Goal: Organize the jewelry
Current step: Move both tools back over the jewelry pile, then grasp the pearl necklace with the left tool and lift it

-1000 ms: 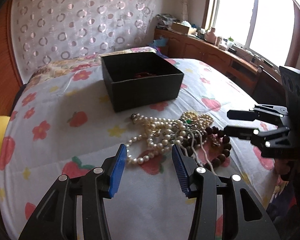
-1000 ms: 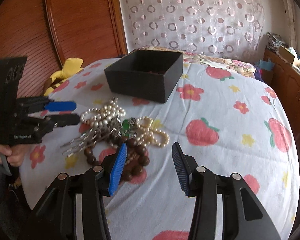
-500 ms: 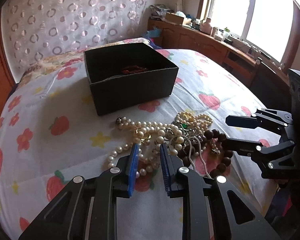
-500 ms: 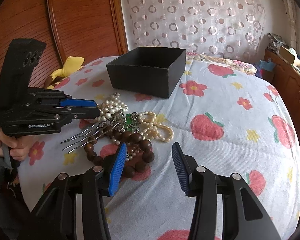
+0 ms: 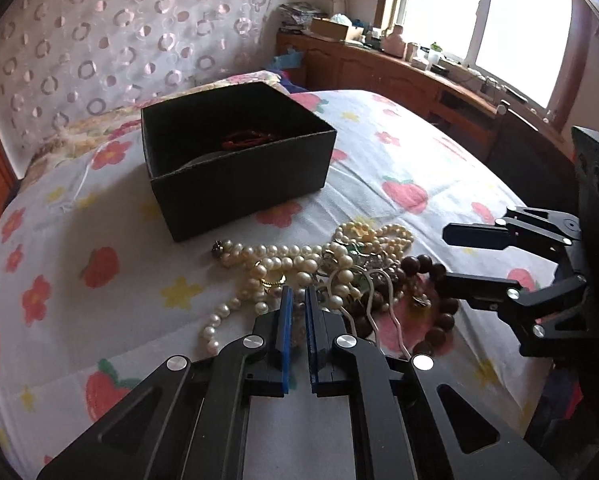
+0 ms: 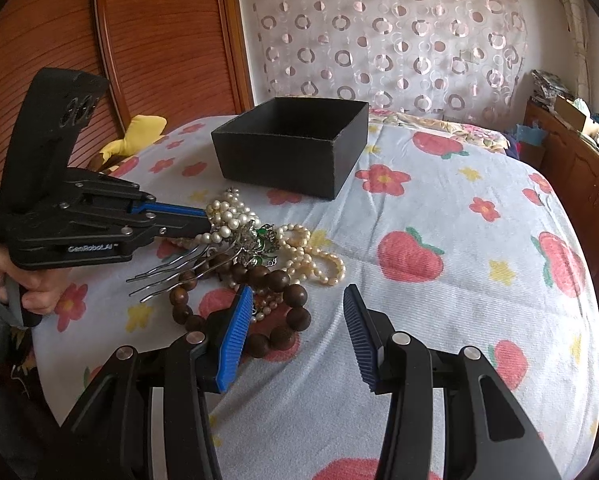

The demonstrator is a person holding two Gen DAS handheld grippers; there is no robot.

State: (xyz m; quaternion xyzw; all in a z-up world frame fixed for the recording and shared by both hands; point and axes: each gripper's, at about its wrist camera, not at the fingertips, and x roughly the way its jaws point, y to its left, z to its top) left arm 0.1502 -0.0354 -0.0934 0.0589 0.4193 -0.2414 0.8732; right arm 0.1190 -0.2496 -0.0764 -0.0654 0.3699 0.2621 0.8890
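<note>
A tangled jewelry pile lies on the bedspread: a white pearl necklace (image 5: 271, 268), brown wooden beads (image 6: 277, 280), a cream pearl strand (image 6: 315, 256) and a silver hair comb (image 6: 171, 268) with green stones. My left gripper (image 5: 296, 300) is shut on the pearl necklace at the pile's near edge; it also shows in the right wrist view (image 6: 203, 220). My right gripper (image 6: 295, 312) is open and empty, just above the wooden beads; it also shows in the left wrist view (image 5: 451, 258). An open black box (image 5: 235, 160) stands behind the pile with something red inside.
The bed has a strawberry-and-flower spread (image 6: 439, 208). A wooden headboard (image 6: 59, 32) and a yellow plush toy (image 6: 139, 132) are at the left. A wooden sideboard with clutter (image 5: 399, 68) runs under the window.
My left gripper moved forward into the pile and closed from wide open onto the pearls. My right gripper stayed open and edged closer to the wooden beads.
</note>
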